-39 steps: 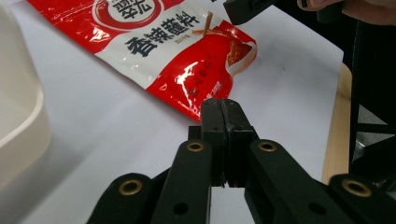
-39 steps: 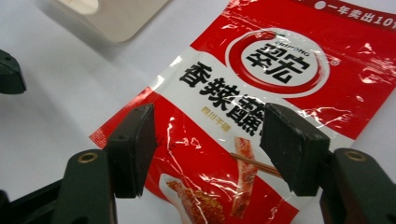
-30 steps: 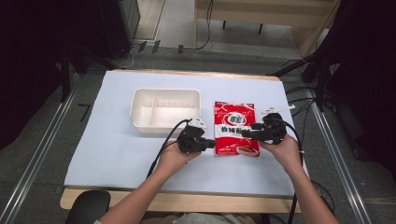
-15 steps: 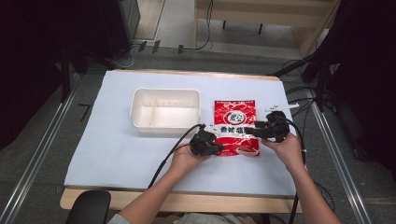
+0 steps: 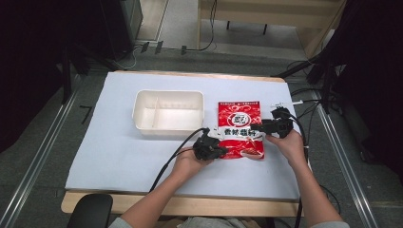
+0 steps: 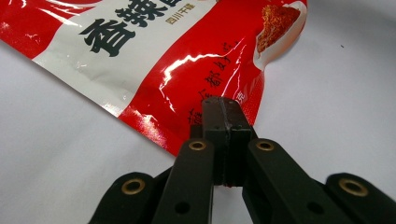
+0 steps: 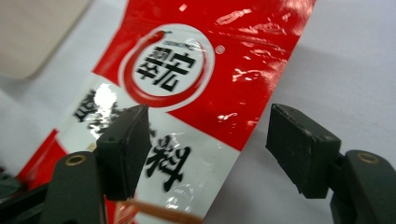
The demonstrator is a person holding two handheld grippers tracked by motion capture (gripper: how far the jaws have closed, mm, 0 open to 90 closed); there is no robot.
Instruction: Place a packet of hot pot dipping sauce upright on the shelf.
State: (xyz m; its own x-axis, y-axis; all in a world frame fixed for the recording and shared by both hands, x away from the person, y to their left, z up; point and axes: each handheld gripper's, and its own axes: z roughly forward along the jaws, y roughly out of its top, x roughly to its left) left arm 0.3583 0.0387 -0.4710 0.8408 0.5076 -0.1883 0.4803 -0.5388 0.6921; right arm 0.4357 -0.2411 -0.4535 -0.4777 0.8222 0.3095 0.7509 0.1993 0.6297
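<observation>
Both hands have shifted since the earlier frames: the left gripper (image 5: 215, 146) has travelled rightward from the bare table sheet to the near-left corner of the red seasoning pouch (image 5: 240, 129), while the right gripper (image 5: 267, 127) has slid inward over the pouch's right edge and its jaws have just been opening. The pouch lies flat on the white table cover (image 5: 109, 152), just to the right of the cream two-compartment tray (image 5: 167, 114) and not touching it. In the left gripper view, the left gripper (image 6: 226, 122) has its jaws pressed fully together, apparently pinching the pouch (image 6: 177, 60) at its corner seam. In the right gripper view, the right gripper (image 7: 210, 149) stands wide apart, its pads (image 7: 126, 149) straddling the pouch's (image 7: 196, 84) right edge with nothing clamped. Risk assessment: the left grip sits on a thin, glossy seam, so a lift from this single corner could let the film slip free or the pouch swing and fold. Should the right jaws close off the edge, they could crease the pouch or miss it entirely.
</observation>
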